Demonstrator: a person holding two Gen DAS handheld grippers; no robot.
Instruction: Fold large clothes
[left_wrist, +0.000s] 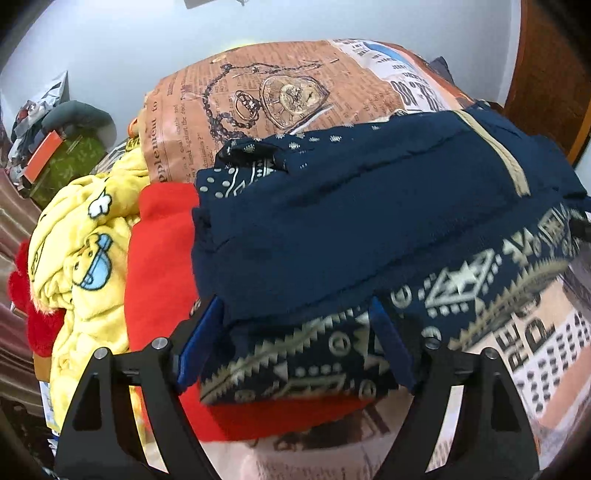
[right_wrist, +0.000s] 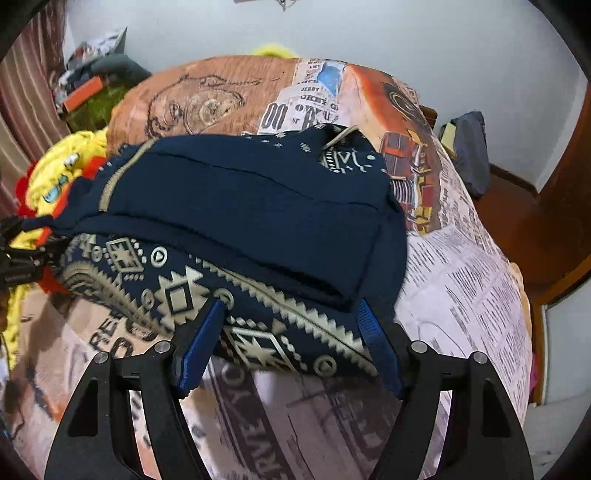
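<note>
A folded navy garment (left_wrist: 332, 229) with a cream geometric border is seen lying on a bed covered by a newspaper-print sheet (left_wrist: 295, 88). Its near, patterned edge is placed between the blue fingers (left_wrist: 201, 343) of the left claw (left_wrist: 295, 347), which are spread wide on either side of the cloth; whether the pads press on it cannot be told. A red garment (left_wrist: 162, 258) is seen under and to the left of the navy one, with a yellow cartoon-print blanket (left_wrist: 85, 251) beside it.

In the right wrist view, the same navy garment (right_wrist: 251, 206) is found directly ahead of the right claw (right_wrist: 291, 343), its patterned hem lying between the wide-set blue fingers (right_wrist: 199, 343). The printed sheet (right_wrist: 461, 288) is shown bare to the right of the garment, and the left claw's black frame (right_wrist: 18, 258) is visible at the garment's far left corner.
</note>
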